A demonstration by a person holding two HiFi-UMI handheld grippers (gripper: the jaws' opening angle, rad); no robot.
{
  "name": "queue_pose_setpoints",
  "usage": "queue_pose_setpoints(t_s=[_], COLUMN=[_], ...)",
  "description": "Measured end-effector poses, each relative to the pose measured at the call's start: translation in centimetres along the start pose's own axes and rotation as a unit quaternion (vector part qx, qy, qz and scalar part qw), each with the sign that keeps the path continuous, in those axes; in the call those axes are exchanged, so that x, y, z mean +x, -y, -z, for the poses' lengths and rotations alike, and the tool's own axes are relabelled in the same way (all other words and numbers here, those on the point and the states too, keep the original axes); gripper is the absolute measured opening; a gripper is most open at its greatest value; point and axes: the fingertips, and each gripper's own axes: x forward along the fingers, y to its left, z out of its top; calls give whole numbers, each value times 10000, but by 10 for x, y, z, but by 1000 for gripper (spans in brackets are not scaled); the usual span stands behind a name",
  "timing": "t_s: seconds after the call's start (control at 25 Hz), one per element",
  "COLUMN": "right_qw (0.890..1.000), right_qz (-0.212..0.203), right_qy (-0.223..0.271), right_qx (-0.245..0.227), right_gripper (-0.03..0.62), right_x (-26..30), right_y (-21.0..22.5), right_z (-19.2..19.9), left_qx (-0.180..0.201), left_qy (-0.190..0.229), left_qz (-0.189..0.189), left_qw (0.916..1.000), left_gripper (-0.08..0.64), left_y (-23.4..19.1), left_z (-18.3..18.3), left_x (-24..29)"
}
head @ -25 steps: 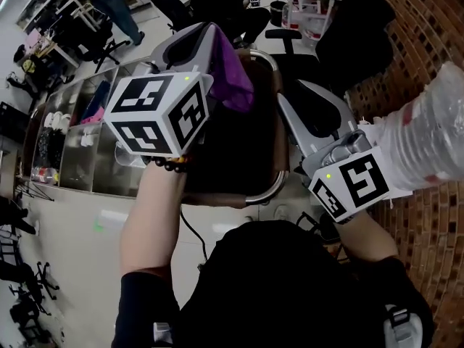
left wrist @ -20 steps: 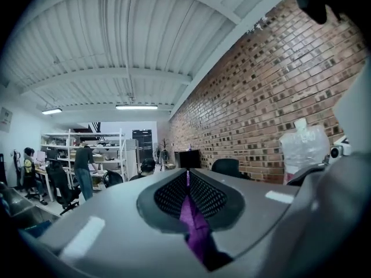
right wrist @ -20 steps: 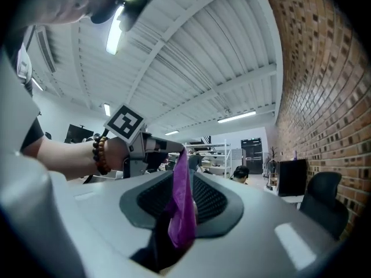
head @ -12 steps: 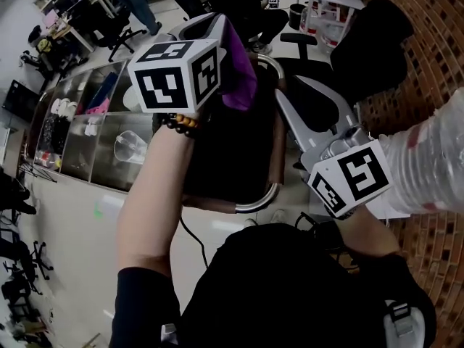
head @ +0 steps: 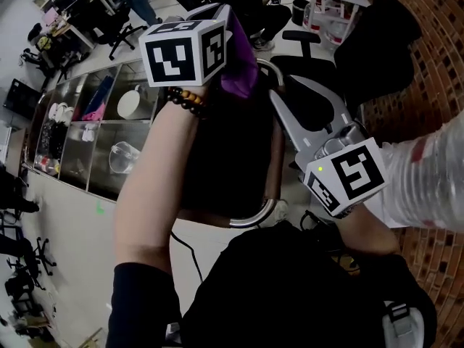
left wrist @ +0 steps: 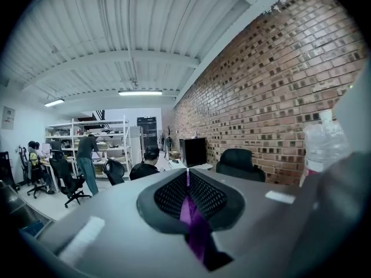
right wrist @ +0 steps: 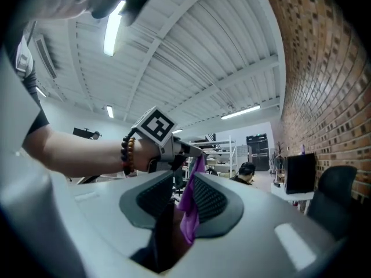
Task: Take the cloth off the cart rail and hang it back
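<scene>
Cloth [left wrist: 196, 233] tight inside left gripper [left wrist: 186, 177]

Cart [head: 217, 165] straight ahead of the person, bench [head: 72, 162] to its left, brick wall [head: 428, 71] to its right.
The cart rail [head: 250, 218] curves round the cart's near and right edges. The left gripper [left wrist: 187, 177] is above the cart's far end, and the cloth [head: 241, 67] hangs from its fingers over the cart, clear of the rail. The right gripper [right wrist: 184, 181] is to the right, beside the rail, reaching toward the cloth. An office chair [head: 308, 46] stands behind the cart, and a bowl [head: 130, 101] lies in a bench compartment.
</scene>
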Motion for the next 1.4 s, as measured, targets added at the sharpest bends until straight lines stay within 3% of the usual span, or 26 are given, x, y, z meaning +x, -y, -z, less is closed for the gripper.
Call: queue_pose_setpoints(t_s=[0.24,0.48,0.76,0.88,1.0,1.12,1.4], right_qw=[9988,9971,9968,9907,9963,9933,9962], right_qz=[-204,-238,-289,-259,-299,-275,-351], right_qy=[-428,-718,-707,-1221,-728,-997,-682], right_qx=[-88,117,232,541,353,511,422], right_gripper=[106,106,106,107,107,107,107], right_x=[36,52,62,61,70,66,69], right_y=[38,65,88,89,99,106,109], right_z=[52,82,109,123,118,135,134], left_qx=[-146,-194,-174,-216,-276,-270,-261], left_qy=[-298,-568,-859,-1067,-1299,-1554,-1725], left_qz=[-236,-426,-605,-654,-673,-642,-608], left_qw=[9992,9973,9943,9919,9889,9854,9828], left_gripper=[14,14,14,14,14,20,147], left_y=[-22,-40,-61,-72,-79,-82,-80], left_z=[24,50,74,87,107,134,148], left_x=[50,97,140,153,165,178,180])
